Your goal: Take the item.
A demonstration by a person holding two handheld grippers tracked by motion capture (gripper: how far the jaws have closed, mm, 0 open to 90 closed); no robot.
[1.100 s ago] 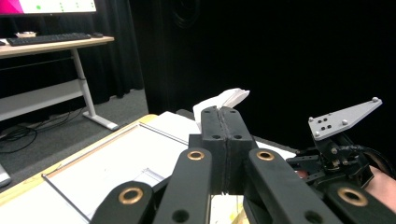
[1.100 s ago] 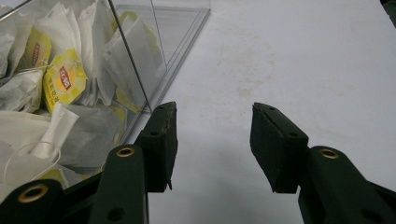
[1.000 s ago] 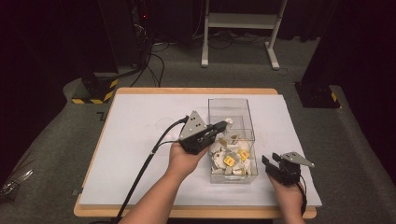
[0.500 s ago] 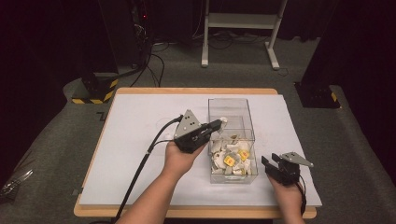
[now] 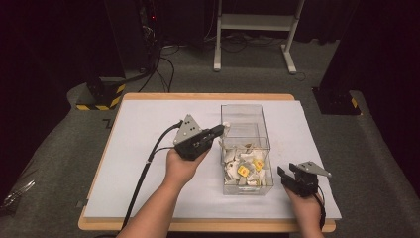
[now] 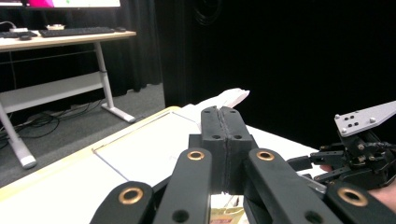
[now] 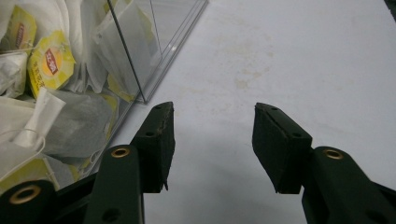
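**Left claw pinches a tea bag beside the box; right claw parts on the table**

Left claw [image 5: 218, 131]: jaws pressed together, a white tea bag [image 5: 226, 126] nipped at the tips. In the left gripper view the tea bag [image 6: 231, 98] pokes out past the closed pads, pale and crumpled. The claw is held above the table, at the left wall of the clear plastic box [image 5: 246, 115], roughly level with its rim. The left hand [image 5: 182, 166] grips it from below; the cable trails back toward the near edge.

Right claw [image 5: 283, 174]: jaws spread, and they have just been opening; nothing between them. The right gripper view shows bare white table surface [image 7: 280, 60] in the gap, with the box corner [image 7: 144, 95] just beside one jaw. Low on the table, right of the box, near the front edge.

Box: stands mid-table, open top. Heap of tea bags [image 5: 245, 168] with yellow tags fills the near half; the far half looks bare.

Table [image 5: 143, 124]: white top, wooden rim.
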